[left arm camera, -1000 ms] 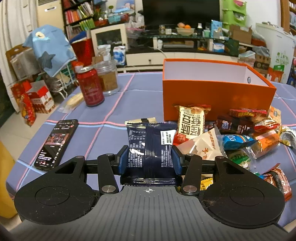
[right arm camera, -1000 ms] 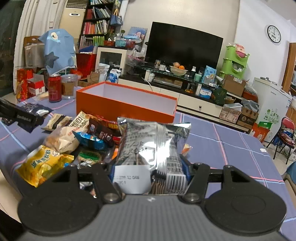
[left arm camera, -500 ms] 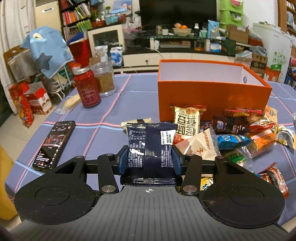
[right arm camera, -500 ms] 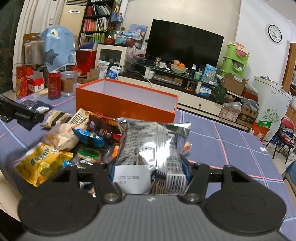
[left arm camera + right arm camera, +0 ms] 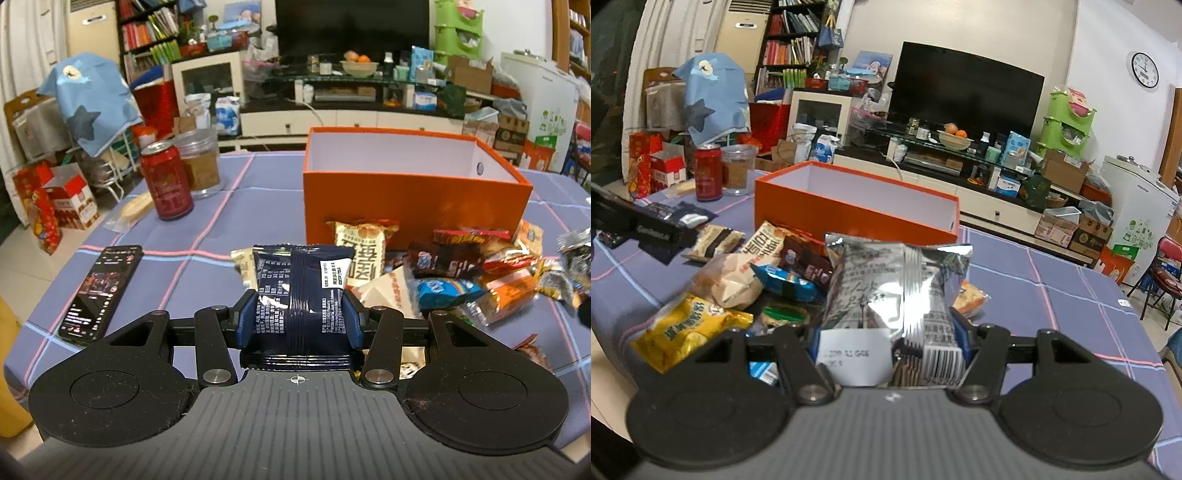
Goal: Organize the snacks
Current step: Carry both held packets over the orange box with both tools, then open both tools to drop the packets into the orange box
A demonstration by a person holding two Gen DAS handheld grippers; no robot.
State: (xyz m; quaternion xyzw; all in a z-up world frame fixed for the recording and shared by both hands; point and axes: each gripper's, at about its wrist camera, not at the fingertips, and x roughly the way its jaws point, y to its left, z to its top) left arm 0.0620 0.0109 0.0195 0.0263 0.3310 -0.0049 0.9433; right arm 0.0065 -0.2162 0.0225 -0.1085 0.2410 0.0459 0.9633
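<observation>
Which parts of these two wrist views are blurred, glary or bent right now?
Left wrist view: sharp centre, white glare patches on the dark blue packet, orange box edges bowed by the fisheye, snacks at the right edge smeared. Right wrist view: strong reflections on the silver packet, yellow packet and lower-left snacks soft, corners vignetted dark.

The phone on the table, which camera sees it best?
The left wrist view. The phone lies whole and screen-up on the tablecloth, left of the left gripper. In the right wrist view I can't make it out.
</observation>
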